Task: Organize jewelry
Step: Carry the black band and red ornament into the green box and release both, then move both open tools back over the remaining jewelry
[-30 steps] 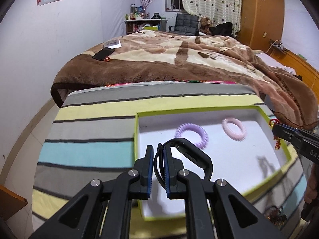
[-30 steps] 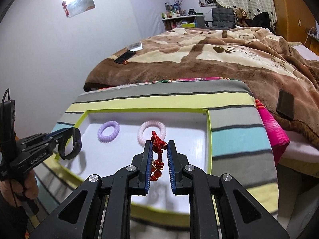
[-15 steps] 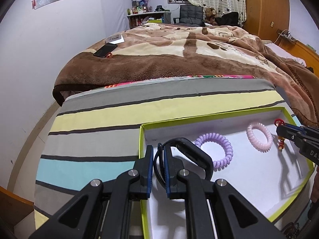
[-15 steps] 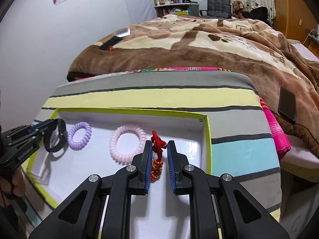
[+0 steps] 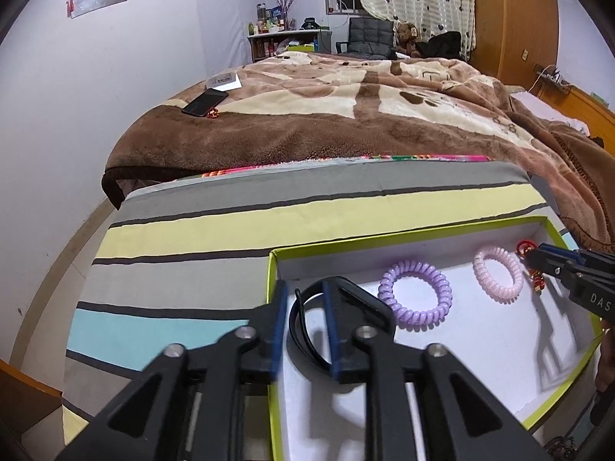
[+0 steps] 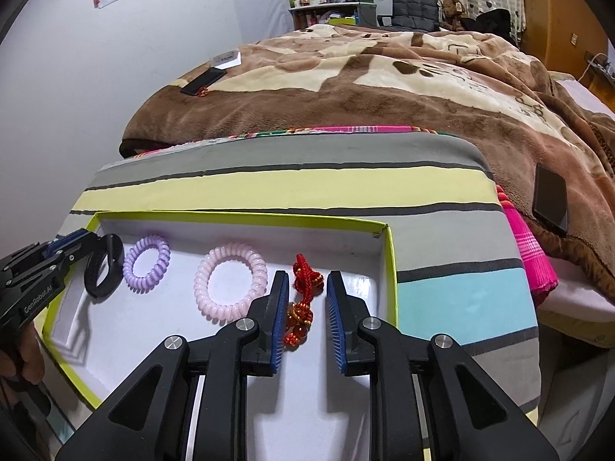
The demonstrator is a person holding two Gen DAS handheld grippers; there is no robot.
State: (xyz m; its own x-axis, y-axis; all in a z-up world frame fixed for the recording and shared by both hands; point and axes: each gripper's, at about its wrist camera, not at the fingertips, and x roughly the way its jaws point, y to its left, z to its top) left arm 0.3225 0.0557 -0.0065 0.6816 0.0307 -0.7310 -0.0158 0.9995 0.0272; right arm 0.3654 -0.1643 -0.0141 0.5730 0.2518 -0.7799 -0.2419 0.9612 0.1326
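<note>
2 printed markings are legible: "GenRobot.AI" runs along the body of the left gripper [image 6: 82, 247] in the right wrist view, and the letters "DAS", cut off by the frame edge, show on the right gripper [image 5: 536, 259] in the left wrist view. Both grippers sit over a shallow white tray [image 6: 246, 219] with a lime-green rim, which rests on a striped cushion [image 6: 307, 180]. The right gripper [image 6: 306, 317] has its jaws apart, and the red knotted charm [image 6: 303, 301] lies on the tray floor between the blue pads, with a visible gap on the right side; contact with the left pad cannot be determined. The left gripper [image 5: 305, 330] also has its jaws spread; the black band [image 5: 307, 326] stands on edge in the tray's left corner, its thin side between the pads and its thick side passing outside the right finger. Between the 2 grippers, 1 purple spiral hair tie [image 6: 147, 262] and 1 pink spiral hair tie [image 6: 230, 282] lie flat in the tray, near each other but apart.
</note>
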